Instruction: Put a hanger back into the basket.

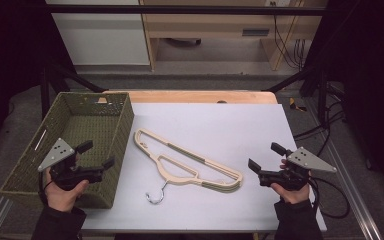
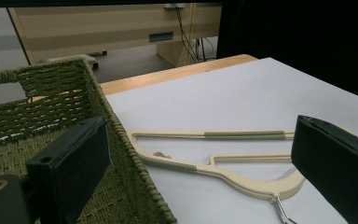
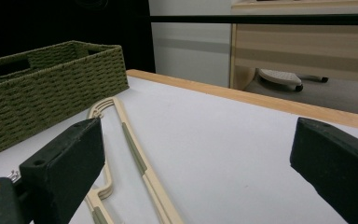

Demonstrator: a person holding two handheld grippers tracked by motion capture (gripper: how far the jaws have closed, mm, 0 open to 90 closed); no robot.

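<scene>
White tabletop [image 1: 220, 125], cream hanger [image 1: 180, 160], woven basket [image 1: 85, 117]

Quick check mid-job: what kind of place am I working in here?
Likely a lab or office recording bench, not a home: a dark frame spans the white-topped table, loose cables hang by a plain wooden desk, and each hand holds a gripper.

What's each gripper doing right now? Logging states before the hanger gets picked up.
Left gripper: open, holding nothing, over the basket.
Right gripper: open, holding nothing, beside the hanger.
</scene>
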